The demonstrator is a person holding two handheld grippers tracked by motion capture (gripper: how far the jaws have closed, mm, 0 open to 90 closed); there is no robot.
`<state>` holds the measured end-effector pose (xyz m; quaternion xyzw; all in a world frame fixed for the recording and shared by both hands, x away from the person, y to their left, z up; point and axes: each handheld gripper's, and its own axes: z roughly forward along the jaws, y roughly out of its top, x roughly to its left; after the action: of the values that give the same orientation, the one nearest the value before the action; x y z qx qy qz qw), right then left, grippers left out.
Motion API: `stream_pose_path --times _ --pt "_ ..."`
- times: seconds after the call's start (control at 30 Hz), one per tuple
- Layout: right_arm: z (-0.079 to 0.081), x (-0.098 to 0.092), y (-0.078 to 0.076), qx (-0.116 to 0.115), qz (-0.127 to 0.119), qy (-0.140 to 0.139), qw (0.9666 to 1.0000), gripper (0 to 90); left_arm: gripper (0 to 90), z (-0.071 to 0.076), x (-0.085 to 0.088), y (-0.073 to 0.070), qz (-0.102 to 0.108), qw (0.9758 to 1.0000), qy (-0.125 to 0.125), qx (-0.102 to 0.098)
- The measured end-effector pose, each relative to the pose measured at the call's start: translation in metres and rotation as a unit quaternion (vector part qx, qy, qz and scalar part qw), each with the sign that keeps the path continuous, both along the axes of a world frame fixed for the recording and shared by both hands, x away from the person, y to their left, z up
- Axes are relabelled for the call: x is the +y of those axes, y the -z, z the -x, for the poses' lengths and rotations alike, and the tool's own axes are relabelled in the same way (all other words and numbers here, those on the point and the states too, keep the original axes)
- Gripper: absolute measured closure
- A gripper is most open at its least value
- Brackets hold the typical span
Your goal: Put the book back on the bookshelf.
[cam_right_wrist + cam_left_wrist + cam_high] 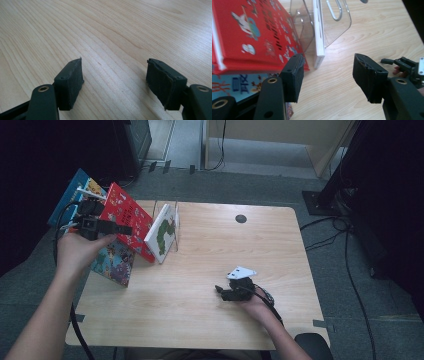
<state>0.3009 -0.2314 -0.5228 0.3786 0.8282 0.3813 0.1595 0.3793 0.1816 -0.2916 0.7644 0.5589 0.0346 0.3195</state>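
high view: the left gripper (107,226) is hovering at the table's (210,320) left edge, right against the red book (129,216), which is leaning in a slanted row with a blue book (75,187) behind it and a busy-patterned book (114,262) in front. a white book with a green picture (162,234) is standing in the clear bookend (172,222), just beside the red one. the right gripper (226,292) is lying low on the bare wood, well apart from the books. left gripper view: the jaws are standing spread with nothing between them; one pad (293,76) is sitting just below the red book's (249,35) lower edge, the other pad (368,76) is hanging over bare table. the white book's spine (319,37) is showing edge-on against the clear stand (337,27), and the other hand's gripper is showing at the far right. judgement: the step looks like taking hold of the red book to move it toward the stand. to do it well, the wrist should be turning so the cover edge passes between the pads, biting near the spine so the book is not fanning open, and closing only once both pads overlap the cover; pulling early could be toppling the leaning row. right gripper view: the right jaws are spread too, gripping nothing, with wood grain (105,32) running beneath the pads (71,82); this hand could be steadying the stand.
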Motion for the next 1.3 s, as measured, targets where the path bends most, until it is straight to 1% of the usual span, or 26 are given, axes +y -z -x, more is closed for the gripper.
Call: stream_pose_path --times 0.07,0.13,0.27,0.3,0.33,0.37,0.43,0.5,0.57,0.7,0.77,0.8,0.87,1.0,1.1,1.3 --pt "0.0 0.0 0.0 0.0 0.0 0.0 1.0 29.5 42.2 0.003 -0.001 0.005 -0.001 1.0 0.007 0.005" --pt "0.0 0.0 0.0 0.0 0.0 0.0 1.0 29.5 42.1 0.006 -0.002 0.008 0.0 1.0 0.007 0.004" --pt "0.0 0.0 0.0 0.0 0.0 0.0 1.0 29.5 42.0 0.011 -0.004 0.016 0.01 0.9999 0.01 0.001" --pt "0.0 0.0 0.0 0.0 0.0 0.0 1.0 29.5 42.1 0.013 -0.005 0.019 0.018 0.9997 0.014 0.0" --pt "0.0 0.0 0.0 0.0 -0.001 0.0 1.0 29.5 42.1 0.014 -0.006 0.021 0.02 0.9997 0.016 0.001" --pt "0.0 0.0 0.0 0.0 0.0 0.0 1.0 29.5 42.1 0.015 -0.008 0.024 0.02 0.9997 0.017 -0.001" --pt "0.0 0.0 0.0 0.0 -0.001 0.0 1.0 29.5 42.2 0.016 -0.011 0.03 0.021 0.9994 0.025 0.007" --pt "0.0 0.0 0.0 0.0 -0.001 0.0 1.0 29.5 42.2 0.017 -0.014 0.035 0.02 0.9994 0.028 0.007" --pt "0.0 0.0 0.0 0.0 -0.001 0.0 1.0 29.5 42.1 0.018 -0.017 0.042 0.023 0.9991 0.034 0.011" --pt "0.0 0.0 0.0 -0.001 -0.001 0.0 1.0 29.5 41.7 0.021 -0.026 0.059 0.018 0.9988 0.042 0.019" --pt "0.0 0.0 0.0 0.0 0.0 0.0 1.0 29.5 40.8 0.022 -0.029 0.066 0.014 0.9988 0.043 0.019" --pt "0.0 0.0 0.0 0.0 0.0 0.0 1.0 29.5 40.8 0.023 -0.032 0.07 0.015 0.9986 0.048 0.017" --pt "0.0 0.0 0.0 -0.001 0.0 -0.001 1.0 29.5 40.6 0.024 -0.035 0.077 0.021 0.9983 0.052 0.015" --pt "0.0 0.0 0.0 -0.001 -0.001 0.0 1.0 29.5 40.5 0.027 -0.041 0.089 0.026 0.9976 0.061 0.019" --pt "0.0 0.0 0.0 -0.001 -0.001 0.0 1.0 29.5 40.5 0.029 -0.049 0.098 0.022 0.9974 0.065 0.02" --pt "0.0 0.0 0.0 -0.001 -0.001 0.0 1.0 29.5 40.5 0.035 -0.062 0.114 0.02 0.9961 0.083 0.022"
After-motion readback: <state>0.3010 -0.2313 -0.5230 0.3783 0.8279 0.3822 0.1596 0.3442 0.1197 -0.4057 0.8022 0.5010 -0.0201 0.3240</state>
